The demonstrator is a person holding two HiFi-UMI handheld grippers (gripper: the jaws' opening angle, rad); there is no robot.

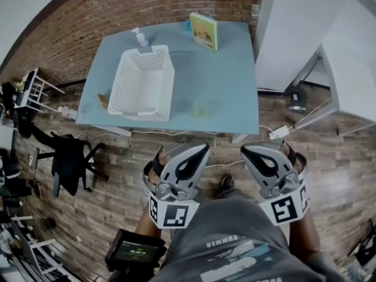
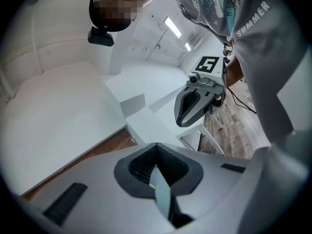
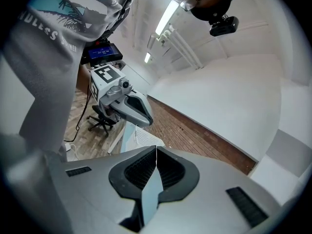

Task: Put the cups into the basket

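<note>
Currently both tools are held low by the person's body, over the wood floor (image 1: pixel 117 187) and well short of the table (image 1: pixel 235 93). Left gripper (image 1: pixel 202 151) is closed with nothing in it: its own view shows the jaws (image 2: pixel 156 165) meeting in one line, no object between. Right gripper (image 1: pixel 247 150) is the same, jaws (image 3: pixel 156 155) pressed together and empty. Each gripper view also catches the other tool hanging alongside, apart from it. Cups (image 1: pixel 204 107) sit on the table near its near edge, right of the basket (image 1: pixel 126 81) and outside it; they are faint, see-through and greenish, so the count is hard to tell. Basket is white and perforated, on the table's left half, and looks empty inside. Pump bottle (image 1: pixel 140 38) stands just beyond the basket's far end. Book (image 1: pixel 203 31) stands upright at the far edge. Small brown item (image 1: pixel 103 100) lies left of the basket. Office chair (image 1: pixel 69 157) is on the floor at left.
</note>
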